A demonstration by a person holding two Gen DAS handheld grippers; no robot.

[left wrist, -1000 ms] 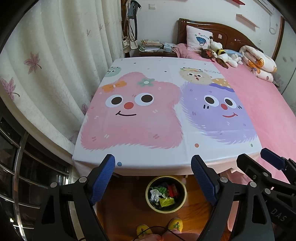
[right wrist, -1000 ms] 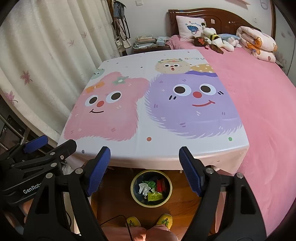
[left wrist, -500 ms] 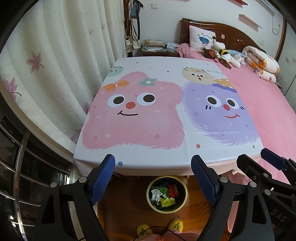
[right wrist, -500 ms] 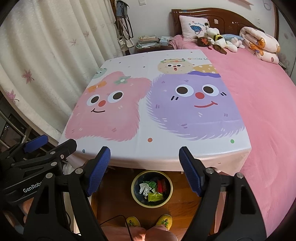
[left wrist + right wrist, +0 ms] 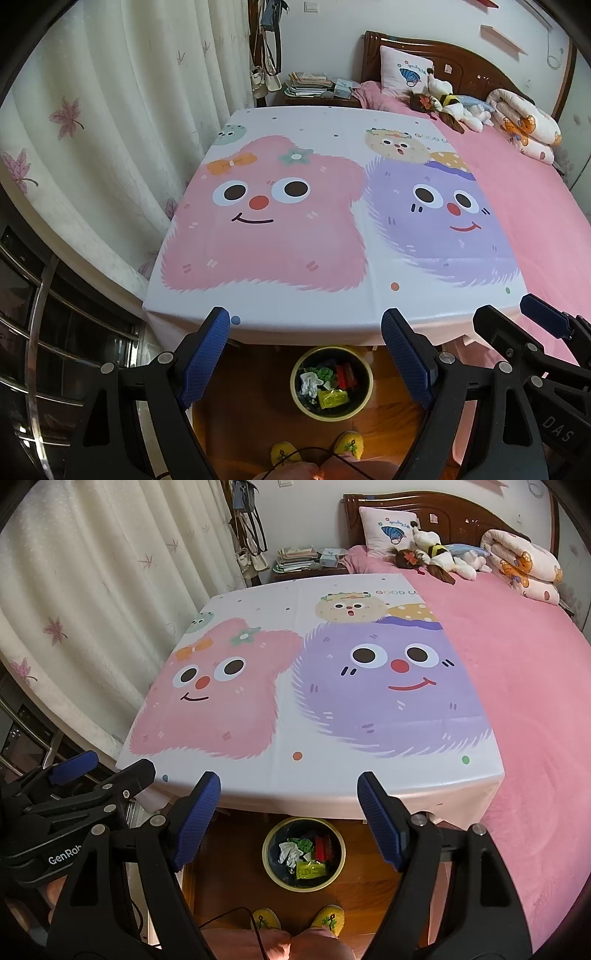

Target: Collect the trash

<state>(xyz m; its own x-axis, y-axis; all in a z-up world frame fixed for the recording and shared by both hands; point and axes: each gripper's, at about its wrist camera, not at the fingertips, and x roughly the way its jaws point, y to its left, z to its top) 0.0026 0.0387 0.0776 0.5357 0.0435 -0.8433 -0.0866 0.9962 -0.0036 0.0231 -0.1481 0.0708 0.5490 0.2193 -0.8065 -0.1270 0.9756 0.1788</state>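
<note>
Pink trouser legs (image 5: 280, 943) show fully only from the right hand-held gripper (image 5: 288, 819).

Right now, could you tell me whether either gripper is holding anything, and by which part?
Nothing is held: the left gripper and right gripper are both open and empty above the bin.
</note>
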